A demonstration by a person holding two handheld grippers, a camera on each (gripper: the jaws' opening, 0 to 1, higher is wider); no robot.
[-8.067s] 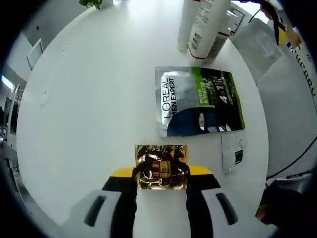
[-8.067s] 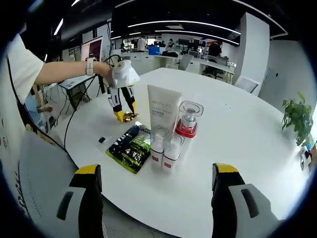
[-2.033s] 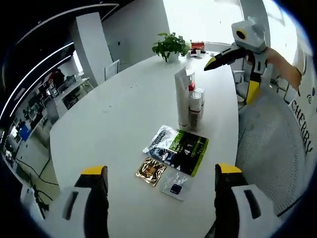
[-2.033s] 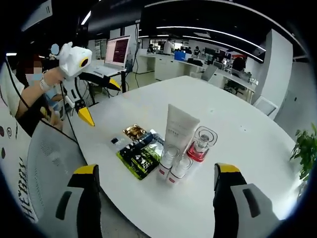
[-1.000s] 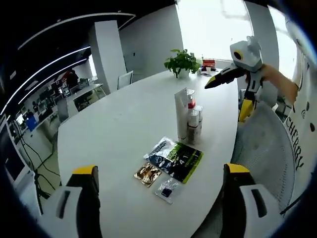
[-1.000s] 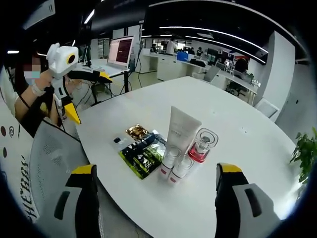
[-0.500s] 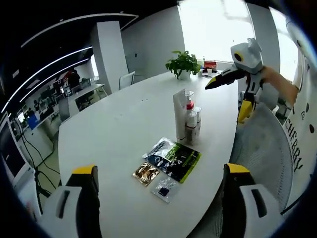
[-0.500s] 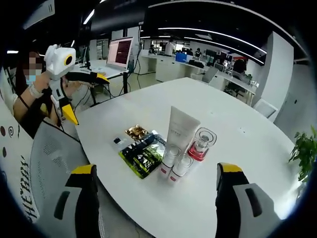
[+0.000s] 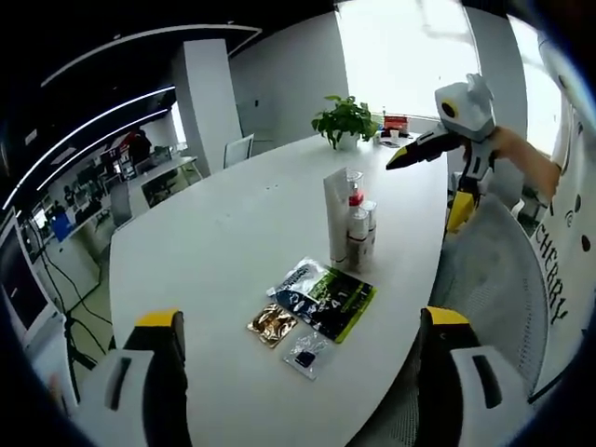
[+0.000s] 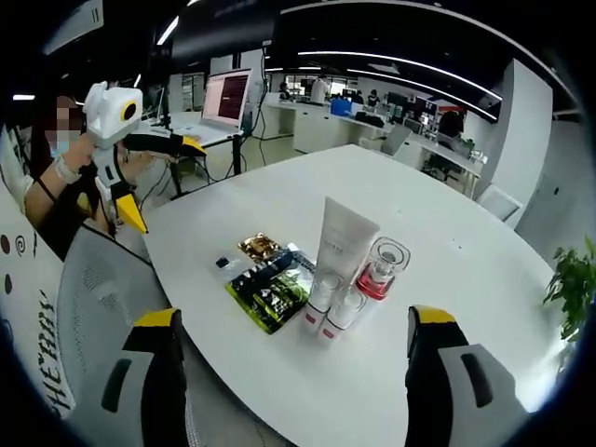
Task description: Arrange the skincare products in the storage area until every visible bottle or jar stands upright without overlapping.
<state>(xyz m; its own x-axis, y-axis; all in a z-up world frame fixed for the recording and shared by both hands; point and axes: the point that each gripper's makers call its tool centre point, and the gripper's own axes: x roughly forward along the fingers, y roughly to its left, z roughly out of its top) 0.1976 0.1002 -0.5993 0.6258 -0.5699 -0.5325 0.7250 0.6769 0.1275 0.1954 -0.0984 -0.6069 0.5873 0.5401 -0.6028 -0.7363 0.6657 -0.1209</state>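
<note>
— Currently at the left gripper [image 9: 296, 372]: fingers [image 9: 160, 372] spread wide, nothing between them, held off the near edge of the white desk [image 9: 223, 233]. Same gripper seen from the right gripper view [image 10: 154, 177], raised in a person's hand [image 10: 70, 163] beyond the desk edge, yellow-tipped fingers apart.

— Right gripper [image 10: 296, 372]?

— Likewise wide, fingers [image 10: 438, 372] holding nothing, clear of the desk. Seen from the left gripper view [image 9: 438, 172] at upper right, held in a hand, fingers parted.

— Location of the products?

— Grouped near the middle of the desk. White tube [image 10: 341, 244] upright on its cap. Just beside it, clear bottle with red base [image 10: 381, 267], upright. In front of both in the right gripper view, two small bottles with red bands [image 10: 337, 307], upright, side by side, touching or nearly touching; cannot tell which. Same cluster in the left gripper view: tube [image 9: 336, 214] tallest, small bottles [image 9: 360, 233] to its right.

— Flat items?

— Dark and green sachet [image 9: 326, 296] flat on the desk, next to the upright group. Gold foil sachet [image 9: 272, 321] flat, just beside the dark sachet's corner. Small clear sachet with dark patch [image 9: 307, 355] flat, near the desk edge, close to the gold one. No overlap visible among the three.

— Surroundings?

— Potted plant [image 9: 343, 119] at the far end of the desk. Mesh chair back [image 10: 88, 307] at the near edge. Open office with desks and a monitor [image 10: 224, 96] behind.
</note>
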